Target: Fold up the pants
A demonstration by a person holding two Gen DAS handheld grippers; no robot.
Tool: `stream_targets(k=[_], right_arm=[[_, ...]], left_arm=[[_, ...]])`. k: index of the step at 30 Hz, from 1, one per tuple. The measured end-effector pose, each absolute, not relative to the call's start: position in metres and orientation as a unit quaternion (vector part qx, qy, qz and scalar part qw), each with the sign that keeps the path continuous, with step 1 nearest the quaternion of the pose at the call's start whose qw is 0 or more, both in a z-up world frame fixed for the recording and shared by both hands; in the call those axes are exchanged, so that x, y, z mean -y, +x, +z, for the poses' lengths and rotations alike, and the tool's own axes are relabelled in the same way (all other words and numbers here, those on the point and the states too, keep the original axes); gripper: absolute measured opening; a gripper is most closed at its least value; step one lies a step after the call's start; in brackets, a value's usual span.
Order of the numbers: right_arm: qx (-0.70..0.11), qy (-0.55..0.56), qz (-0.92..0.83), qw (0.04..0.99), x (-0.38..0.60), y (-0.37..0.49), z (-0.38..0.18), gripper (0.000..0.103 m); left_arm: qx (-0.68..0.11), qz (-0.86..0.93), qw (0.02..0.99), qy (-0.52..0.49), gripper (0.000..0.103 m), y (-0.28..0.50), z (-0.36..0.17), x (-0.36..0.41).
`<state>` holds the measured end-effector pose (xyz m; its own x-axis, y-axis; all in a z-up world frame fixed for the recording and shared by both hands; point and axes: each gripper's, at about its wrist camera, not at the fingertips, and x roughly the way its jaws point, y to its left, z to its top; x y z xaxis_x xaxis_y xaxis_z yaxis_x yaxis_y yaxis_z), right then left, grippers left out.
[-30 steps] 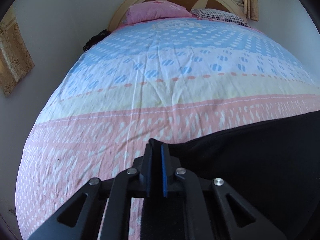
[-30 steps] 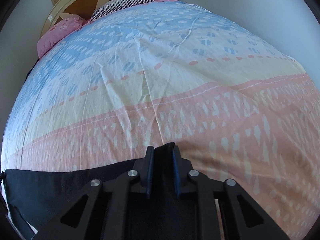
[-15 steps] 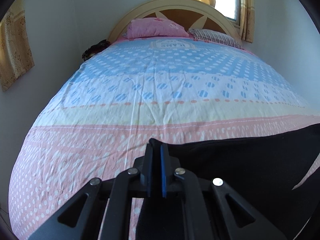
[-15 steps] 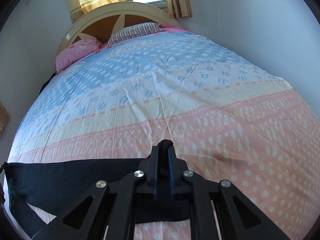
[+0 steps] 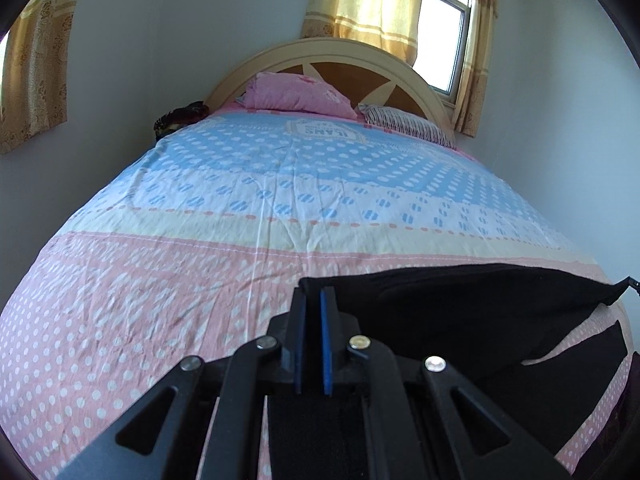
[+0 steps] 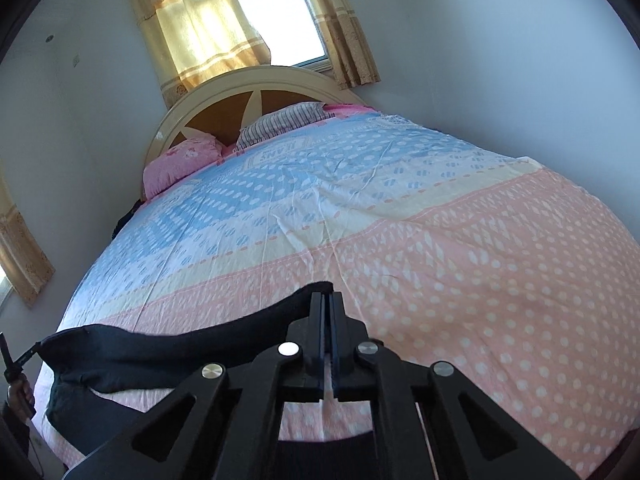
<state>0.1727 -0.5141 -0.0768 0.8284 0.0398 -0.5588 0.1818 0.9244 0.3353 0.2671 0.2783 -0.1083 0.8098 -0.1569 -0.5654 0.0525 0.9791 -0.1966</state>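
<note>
Both tongs, left gripper [image 5: 313, 300] and right gripper [image 6: 328, 304], clenched on black pants [image 5: 460, 312] above dotted bedsheet [image 5: 200, 280]; pillows [image 5: 296, 94], headboard [image 5: 340, 50], curtained window [image 6: 276, 20] upper frame

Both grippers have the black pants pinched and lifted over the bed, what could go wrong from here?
1. The right gripper pinches only the tip of a corner of the black pants, so the fabric might slip out.
2. The span between it and the left gripper sags, and a lower part droops onto the bedsheet; it may drag and crease the fold.
3. The edge looks uneven, so the halves might not line up.
</note>
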Motion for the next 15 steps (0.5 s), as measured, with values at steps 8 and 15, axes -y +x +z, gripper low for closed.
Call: stream_targets(k=[8,15], right_arm=[[-0.326,0.202,-0.055,0.922,0.520,0.131,-0.108,0.002],[-0.329,0.230,-0.066,0.914,0.527,0.100,-0.123,0.002]], left_arm=[[-0.307,-0.074,0.943,-0.106,0.007,0.221,-0.133,-0.285],[-0.306,-0.067,0.943,-0.109,0.005,0.193,-0.149,-0.293]])
